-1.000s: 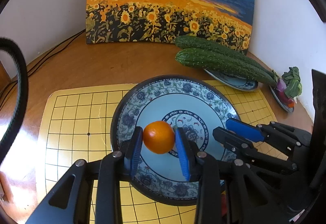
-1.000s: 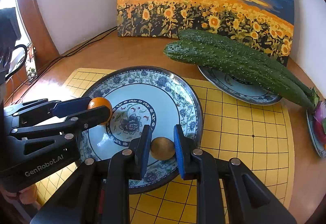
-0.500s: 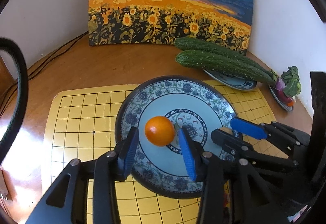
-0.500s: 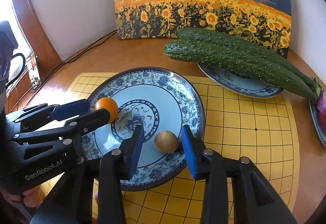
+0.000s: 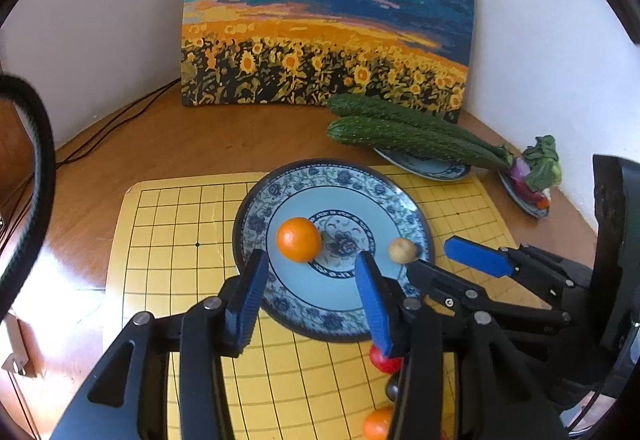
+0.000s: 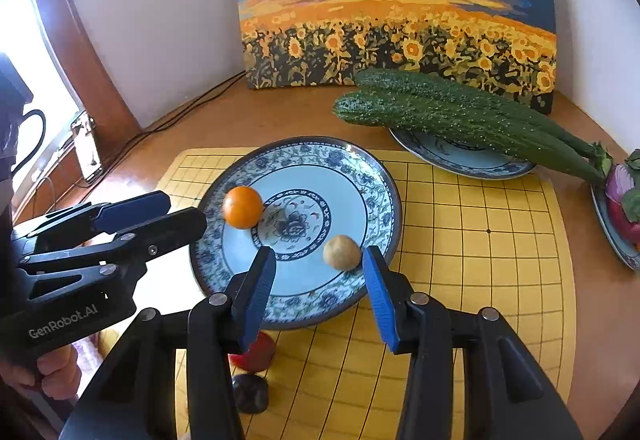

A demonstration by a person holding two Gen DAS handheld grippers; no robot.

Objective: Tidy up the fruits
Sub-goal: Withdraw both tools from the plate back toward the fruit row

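Two round fruits [image 6: 242, 207] on plate [image 6: 360, 168]

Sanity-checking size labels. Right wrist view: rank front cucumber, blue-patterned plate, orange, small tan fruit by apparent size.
1. Front cucumber and blue-patterned plate: similar extent; the cucumber lies farther back, so I won't rank them.
2. Orange.
3. Small tan fruit, smaller than the orange though nearer the camera.
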